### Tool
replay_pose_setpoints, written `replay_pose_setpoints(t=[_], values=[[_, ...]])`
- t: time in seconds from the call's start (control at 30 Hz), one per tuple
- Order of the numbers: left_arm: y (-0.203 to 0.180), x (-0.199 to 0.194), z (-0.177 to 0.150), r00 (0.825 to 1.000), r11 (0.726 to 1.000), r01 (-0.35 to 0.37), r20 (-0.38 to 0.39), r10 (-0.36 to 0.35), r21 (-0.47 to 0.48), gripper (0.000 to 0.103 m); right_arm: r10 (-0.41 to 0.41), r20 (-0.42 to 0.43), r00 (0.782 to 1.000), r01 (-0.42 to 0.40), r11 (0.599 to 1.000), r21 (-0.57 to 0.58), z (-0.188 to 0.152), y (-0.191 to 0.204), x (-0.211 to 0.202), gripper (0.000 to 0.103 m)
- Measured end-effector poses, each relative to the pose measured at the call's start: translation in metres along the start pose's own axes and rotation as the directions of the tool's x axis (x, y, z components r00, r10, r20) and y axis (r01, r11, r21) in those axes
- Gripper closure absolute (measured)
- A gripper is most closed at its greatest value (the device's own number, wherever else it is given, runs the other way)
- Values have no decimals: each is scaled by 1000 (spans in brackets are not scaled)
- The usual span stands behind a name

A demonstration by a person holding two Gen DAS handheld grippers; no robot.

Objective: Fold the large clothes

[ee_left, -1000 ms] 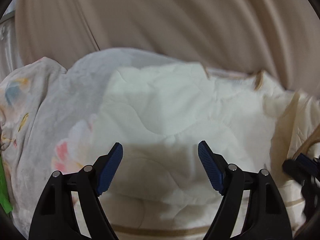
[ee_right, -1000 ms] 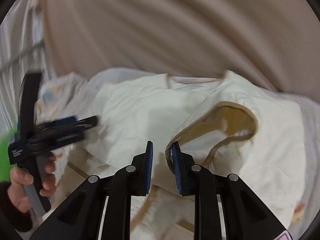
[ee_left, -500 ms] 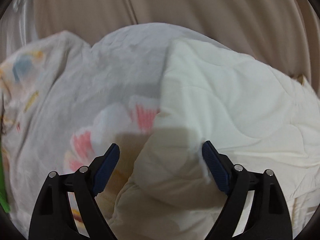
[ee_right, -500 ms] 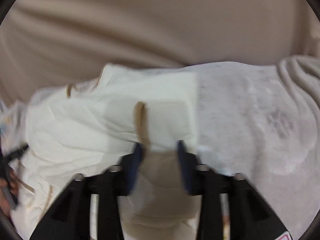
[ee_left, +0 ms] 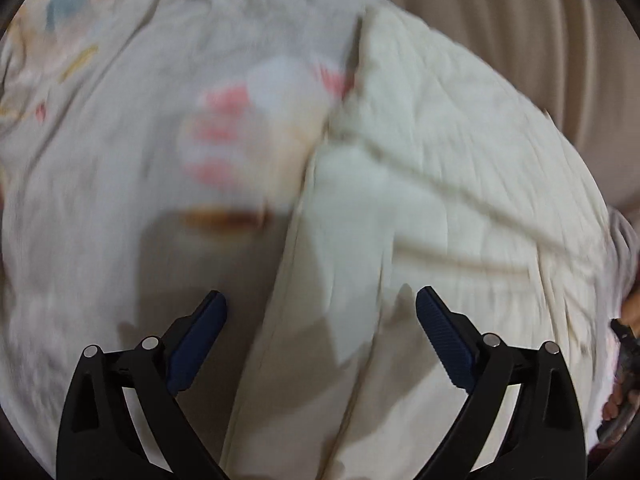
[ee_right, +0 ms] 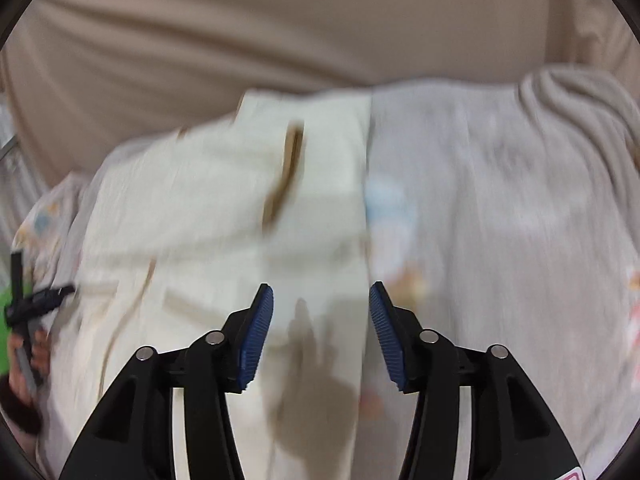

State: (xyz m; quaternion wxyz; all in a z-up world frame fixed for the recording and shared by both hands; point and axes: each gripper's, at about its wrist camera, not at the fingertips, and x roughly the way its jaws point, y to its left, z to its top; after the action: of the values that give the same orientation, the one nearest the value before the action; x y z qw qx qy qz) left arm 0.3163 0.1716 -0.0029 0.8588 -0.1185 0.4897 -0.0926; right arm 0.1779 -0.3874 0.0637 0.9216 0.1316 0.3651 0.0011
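over a cream garment (ee_left: pixel 440 168) spread on a patterned blanket (ee_left: pixel 120 160), against its beige curtain-side edge: left gripper (ee_left: pixel 320 320) wide apart, just opening, holding nothing; right gripper (ee_right: pixel 321 320) half apart, just opening, empty, above the garment's edge.

- A cream quilted garment (ee_left: pixel 440 168) with tan trim (ee_right: pixel 289 168) lies folded on a pale printed bedsheet (ee_left: pixel 100 160), in front of a beige curtain.
- In the left wrist view its left folded edge runs down the middle of the picture, with soft creases across the top layer.
- In the right wrist view its right edge is straight; a tan-edged strip lies on top.
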Motion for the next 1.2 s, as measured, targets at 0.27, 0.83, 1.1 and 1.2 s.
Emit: replay_pose_setpoints(t=[0.27, 0.83, 1.1, 1.2], values=[[-32, -45, -84, 1000, 977, 17, 10, -19, 212, 61, 56, -105, 993, -53, 998, 34, -101, 16, -17, 67], [12, -198, -267, 999, 950, 45, -33, -36, 309, 75, -78, -126, 989, 88, 993, 74, -278, 20, -181, 83], [-15, -269, -172, 945, 948, -38, 320, -68, 316, 44, -100, 146, 984, 112, 990, -80, -169, 71, -213, 80], [-45, -244, -119, 934, 944, -63, 353, -59, 323, 44, 32, 176, 984, 8, 976, -219, -109, 134, -173, 80]])
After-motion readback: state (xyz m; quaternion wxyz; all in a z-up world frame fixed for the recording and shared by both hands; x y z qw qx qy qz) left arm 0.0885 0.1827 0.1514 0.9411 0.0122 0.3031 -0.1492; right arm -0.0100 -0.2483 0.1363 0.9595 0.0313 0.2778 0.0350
